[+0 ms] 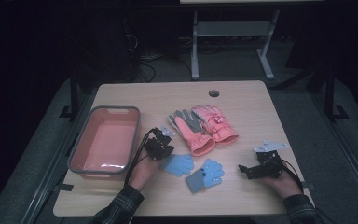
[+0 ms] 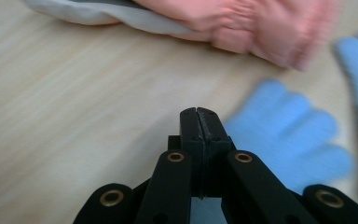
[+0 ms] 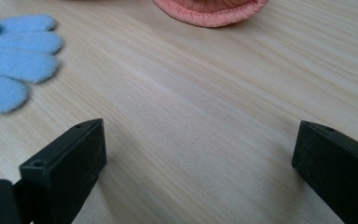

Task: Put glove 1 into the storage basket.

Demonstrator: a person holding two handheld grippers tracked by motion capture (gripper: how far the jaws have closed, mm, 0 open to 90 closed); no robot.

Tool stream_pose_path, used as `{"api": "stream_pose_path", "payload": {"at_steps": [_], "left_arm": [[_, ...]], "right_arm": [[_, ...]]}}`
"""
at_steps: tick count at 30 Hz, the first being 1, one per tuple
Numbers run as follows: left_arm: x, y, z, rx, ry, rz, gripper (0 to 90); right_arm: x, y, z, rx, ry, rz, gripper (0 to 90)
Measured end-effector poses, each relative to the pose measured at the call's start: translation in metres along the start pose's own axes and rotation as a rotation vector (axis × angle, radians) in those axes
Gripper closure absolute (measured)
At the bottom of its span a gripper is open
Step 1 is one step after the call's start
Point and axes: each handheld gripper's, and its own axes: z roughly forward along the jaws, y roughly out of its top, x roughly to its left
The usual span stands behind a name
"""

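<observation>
Two pink gloves lie at the table's middle: one palm-up with a grey palm (image 1: 192, 130), one beside it (image 1: 214, 122). Two small blue gloves (image 1: 177, 164) (image 1: 205, 175) lie nearer the front edge. My left gripper (image 1: 161, 147) sits just left of the nearer blue glove. In the left gripper view its jaws (image 2: 199, 114) are shut tip to tip with nothing visible between them, the blue glove (image 2: 284, 135) to the right and partly beneath, the pink glove (image 2: 261, 28) beyond. My right gripper (image 1: 246, 170) rests at the front right, open (image 3: 200, 154) over bare wood, a blue glove (image 3: 14, 56) to its left.
A pink bin with a grey rim (image 1: 105, 108) stands at the table's left side, nothing visible inside. A round cable hole (image 1: 214, 93) sits near the far edge. Table legs and cables stand in the dark beyond the table.
</observation>
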Motion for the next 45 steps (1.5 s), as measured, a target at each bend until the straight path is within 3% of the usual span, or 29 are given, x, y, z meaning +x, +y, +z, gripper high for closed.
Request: {"api": "stream_pose_path", "payload": {"at_steps": [4,12,21,26,29,32,35,39,42,45], "left_arm": [[0.004,-0.002,0.007,0.052,0.026,0.007,89.5],[-0.012,-0.022,-0.008,0.098,-0.032,0.05,89.4],[-0.029,-0.051,-0.035,0.084,-0.113,0.059,89.0],[-0.035,-0.058,-0.047,0.027,-0.153,0.1,81.5],[-0.038,-0.058,-0.044,0.02,-0.168,0.131,71.7],[-0.038,-0.056,-0.036,0.023,-0.181,0.148,67.9],[-0.037,-0.057,-0.03,0.029,-0.191,0.157,71.4],[-0.033,-0.057,-0.028,0.038,-0.219,0.145,85.8],[-0.032,-0.055,-0.029,0.05,-0.23,0.128,87.6],[-0.029,-0.052,-0.034,0.029,-0.245,0.109,88.0]], "right_arm": [[0.0,0.0,0.0,0.0,0.0,0.0,2.3],[0.0,0.0,0.0,0.0,0.0,0.001,2.2],[0.0,0.0,0.0,0.0,0.0,0.0,2.3],[0.0,0.0,0.0,0.0,0.0,0.002,2.3],[0.0,0.0,0.0,0.0,0.0,0.003,2.2],[0.0,0.0,0.0,0.0,0.0,0.001,2.3],[0.0,0.0,0.0,0.0,0.0,0.001,2.2],[0.0,0.0,0.0,-0.001,0.0,0.001,2.2],[0.0,0.0,0.0,-0.001,0.0,0.0,2.2],[0.0,0.0,0.0,0.0,0.0,0.001,2.2]]}}
